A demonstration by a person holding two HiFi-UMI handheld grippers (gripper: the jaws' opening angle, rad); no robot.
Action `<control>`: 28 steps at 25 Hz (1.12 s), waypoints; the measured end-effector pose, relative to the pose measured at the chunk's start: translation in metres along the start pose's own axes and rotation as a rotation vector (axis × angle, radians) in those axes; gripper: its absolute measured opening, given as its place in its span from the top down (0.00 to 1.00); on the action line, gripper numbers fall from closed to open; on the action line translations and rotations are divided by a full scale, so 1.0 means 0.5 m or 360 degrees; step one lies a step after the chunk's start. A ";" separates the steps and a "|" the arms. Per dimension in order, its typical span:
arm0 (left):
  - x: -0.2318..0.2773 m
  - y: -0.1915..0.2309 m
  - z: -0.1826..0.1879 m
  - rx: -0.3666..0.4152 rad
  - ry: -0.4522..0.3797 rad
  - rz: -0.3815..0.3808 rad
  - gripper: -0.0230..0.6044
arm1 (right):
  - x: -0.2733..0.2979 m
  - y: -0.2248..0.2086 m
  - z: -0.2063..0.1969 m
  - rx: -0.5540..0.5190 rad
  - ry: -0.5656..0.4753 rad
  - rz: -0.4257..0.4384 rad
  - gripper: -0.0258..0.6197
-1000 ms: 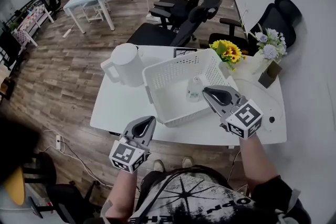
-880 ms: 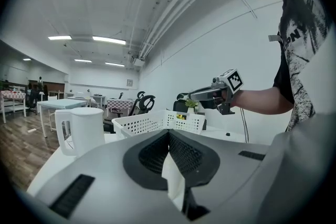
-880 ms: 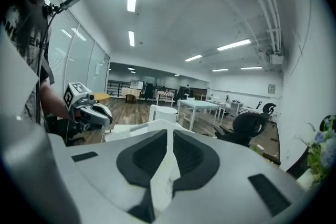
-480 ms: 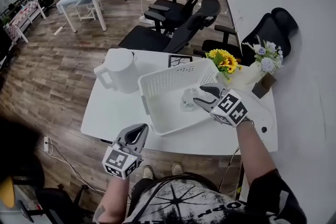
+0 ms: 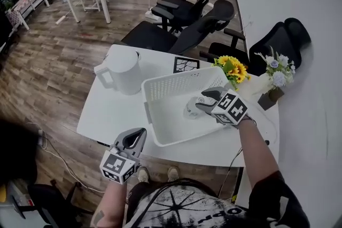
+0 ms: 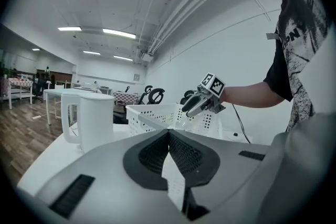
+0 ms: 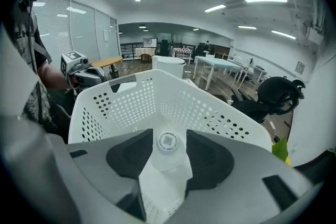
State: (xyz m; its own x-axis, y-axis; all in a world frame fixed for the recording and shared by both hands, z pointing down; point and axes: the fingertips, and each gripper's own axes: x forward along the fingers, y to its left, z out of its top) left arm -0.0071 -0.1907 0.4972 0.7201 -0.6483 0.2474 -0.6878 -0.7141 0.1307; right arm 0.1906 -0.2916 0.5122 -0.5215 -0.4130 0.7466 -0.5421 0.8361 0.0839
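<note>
Right gripper (image 5: 206,100) down inside white basket (image 5: 176,76). Its jaws squeeze clear plastic bottle (image 7: 165,165) from both sides. White cap (image 7: 167,142) sits between jaws. Bottle low in basket, near far wall.

Left gripper (image 5: 134,139) by front edge of white table (image 5: 107,109), well apart from basket. Jaws pressed together, nothing in them.

White kettle (image 5: 124,69) stands left of basket. Yellow flowers (image 5: 231,68) behind basket.
</note>
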 end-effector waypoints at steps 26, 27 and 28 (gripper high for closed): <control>0.011 0.024 -0.011 -0.0033 0.0011 0.0062 0.95 | 0.045 0.002 -0.002 0.0058 -0.0006 0.0200 0.72; 0.008 0.026 -0.008 -0.0031 0.0006 0.0065 0.95 | 0.046 0.004 0.000 0.0052 -0.0004 0.0197 0.72; 0.006 0.028 -0.005 -0.0027 0.0002 0.0067 0.95 | 0.046 0.005 0.001 0.0050 -0.0003 0.0194 0.72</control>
State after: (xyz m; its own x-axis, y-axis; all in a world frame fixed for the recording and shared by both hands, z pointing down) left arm -0.0148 -0.2018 0.5023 0.6904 -0.6774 0.2540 -0.7189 -0.6815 0.1367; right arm 0.1768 -0.2991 0.5293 -0.5862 -0.3095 0.7487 -0.4946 0.8686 -0.0282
